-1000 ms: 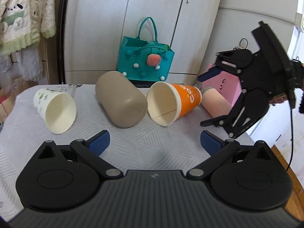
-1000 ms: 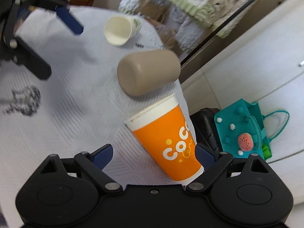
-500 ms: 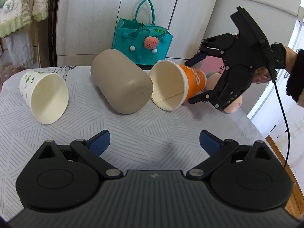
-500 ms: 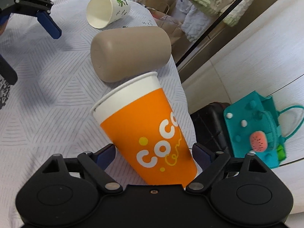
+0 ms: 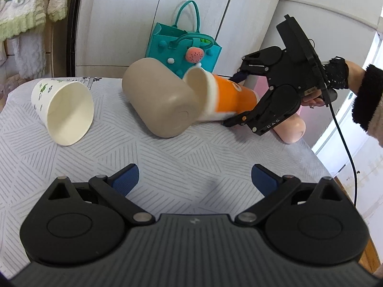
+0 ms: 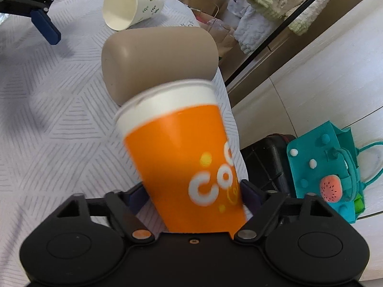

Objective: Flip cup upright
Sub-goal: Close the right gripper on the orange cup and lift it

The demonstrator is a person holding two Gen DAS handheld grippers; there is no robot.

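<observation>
I am holding the right gripper [image 6: 192, 193] clamped on the orange cup [image 6: 184, 162], with its two fingers pressing against the cup's lower body on either side. In the left wrist view, the right gripper [image 5: 235, 98] is reaching in from the right, and the orange cup [image 5: 227, 95] is lying roughly on its side in the grip, its white rim pointing left and slightly up. The rim is sitting right against the tan cup [image 5: 159, 100]; I cannot tell whether the two are touching. The cup's edges are appearing blurred in both views. I am keeping the left gripper [image 5: 194, 181] wide apart and holding nothing, hovering over the near part of the table [image 5: 191, 155]. The tan cup [image 6: 155, 57] is lying on its side at the middle of the table, closed base toward the near side. The white cup [image 5: 64, 112] is lying on its side at the far left, mouth facing the near side. A pink cup [image 5: 290, 130] is lying at the right edge behind the right gripper. A teal bag [image 5: 182, 45] is standing on the floor beyond the table's far edge.
</observation>
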